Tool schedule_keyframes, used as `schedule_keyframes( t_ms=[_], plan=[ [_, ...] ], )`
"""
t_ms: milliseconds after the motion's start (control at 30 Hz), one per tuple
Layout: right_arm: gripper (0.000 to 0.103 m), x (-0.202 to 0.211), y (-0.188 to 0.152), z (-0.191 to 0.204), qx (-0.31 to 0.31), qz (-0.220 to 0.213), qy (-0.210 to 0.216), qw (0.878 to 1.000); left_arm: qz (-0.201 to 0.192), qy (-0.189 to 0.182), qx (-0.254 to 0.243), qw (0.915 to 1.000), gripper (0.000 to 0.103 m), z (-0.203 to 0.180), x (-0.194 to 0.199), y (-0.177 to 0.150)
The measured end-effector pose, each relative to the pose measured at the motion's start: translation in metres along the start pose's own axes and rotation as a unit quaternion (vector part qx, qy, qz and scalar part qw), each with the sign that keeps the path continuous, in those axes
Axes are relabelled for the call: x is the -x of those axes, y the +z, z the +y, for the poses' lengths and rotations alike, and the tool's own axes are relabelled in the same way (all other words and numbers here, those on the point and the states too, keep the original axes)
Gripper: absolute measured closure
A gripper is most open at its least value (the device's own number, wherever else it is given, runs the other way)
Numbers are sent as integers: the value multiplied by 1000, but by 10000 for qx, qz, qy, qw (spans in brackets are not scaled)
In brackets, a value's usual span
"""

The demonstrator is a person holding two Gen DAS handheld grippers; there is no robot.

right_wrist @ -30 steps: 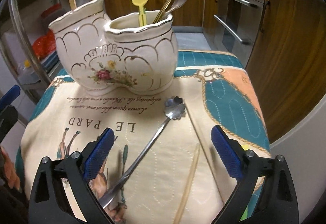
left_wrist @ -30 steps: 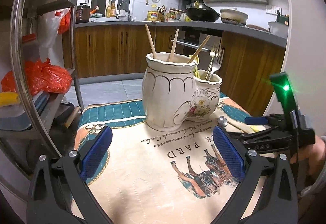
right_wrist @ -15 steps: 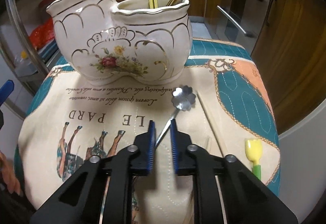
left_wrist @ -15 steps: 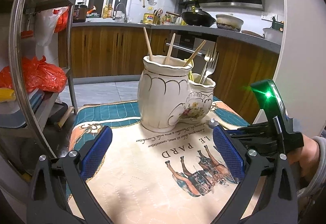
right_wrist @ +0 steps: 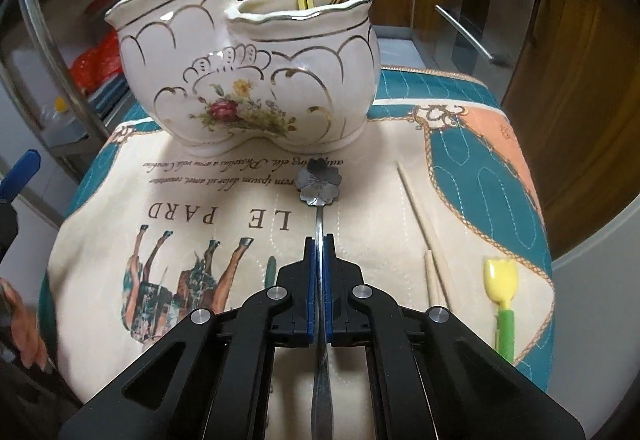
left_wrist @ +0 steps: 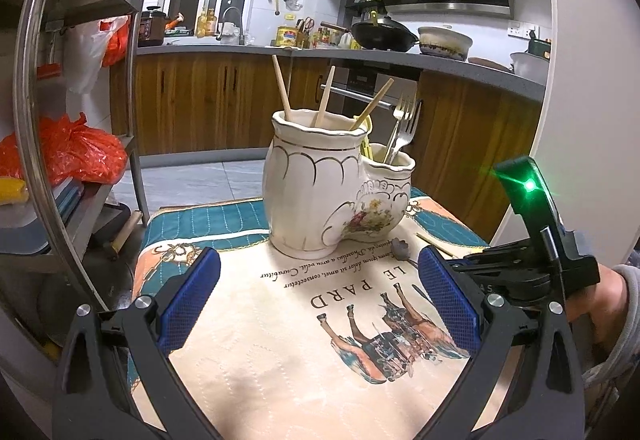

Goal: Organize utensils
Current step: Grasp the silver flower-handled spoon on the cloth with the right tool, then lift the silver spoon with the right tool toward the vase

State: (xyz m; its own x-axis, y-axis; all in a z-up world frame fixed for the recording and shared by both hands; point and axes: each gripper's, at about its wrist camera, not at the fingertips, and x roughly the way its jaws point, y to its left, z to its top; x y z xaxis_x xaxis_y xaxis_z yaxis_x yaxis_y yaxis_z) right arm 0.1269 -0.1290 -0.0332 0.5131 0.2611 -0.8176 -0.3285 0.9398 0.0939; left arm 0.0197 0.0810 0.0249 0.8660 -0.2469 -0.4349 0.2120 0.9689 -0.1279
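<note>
The slim metal spoon with a flower-shaped bowl is lying on the printed cloth-covered table, just in front of the cream two-pocket ceramic utensil holder. The right gripper is pinching its handle, jaws having just closed on it. The left gripper is hovering nearby, fingers spread wide and holding nothing.

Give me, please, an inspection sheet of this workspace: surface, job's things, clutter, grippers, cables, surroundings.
Surface: printed tablecloth, lying flat.
Job's things: flower-bowl spoon on the cloth; two-compartment ceramic holder with forks and chopsticks; loose chopsticks and yellow tulip pick on the cloth.
Clutter: nothing seen.
Grippers: right gripper shut on the spoon handle; left gripper open, empty.
Cables: nothing seen.
Surroundings: wooden cabinets, metal rack, wok.
</note>
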Motion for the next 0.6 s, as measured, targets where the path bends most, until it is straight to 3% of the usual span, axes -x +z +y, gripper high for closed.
schedule_keyframes(
  t_ms=[233,600],
  plan=[
    [99,4,1,-5,-20,-216,244,9995,82,77,-30,9999,6,-2,-1,3],
    [100,72,-2,-16,279,-1515,676,9857,173,174,-233,9994,6,-24,-4,7]
  ],
)
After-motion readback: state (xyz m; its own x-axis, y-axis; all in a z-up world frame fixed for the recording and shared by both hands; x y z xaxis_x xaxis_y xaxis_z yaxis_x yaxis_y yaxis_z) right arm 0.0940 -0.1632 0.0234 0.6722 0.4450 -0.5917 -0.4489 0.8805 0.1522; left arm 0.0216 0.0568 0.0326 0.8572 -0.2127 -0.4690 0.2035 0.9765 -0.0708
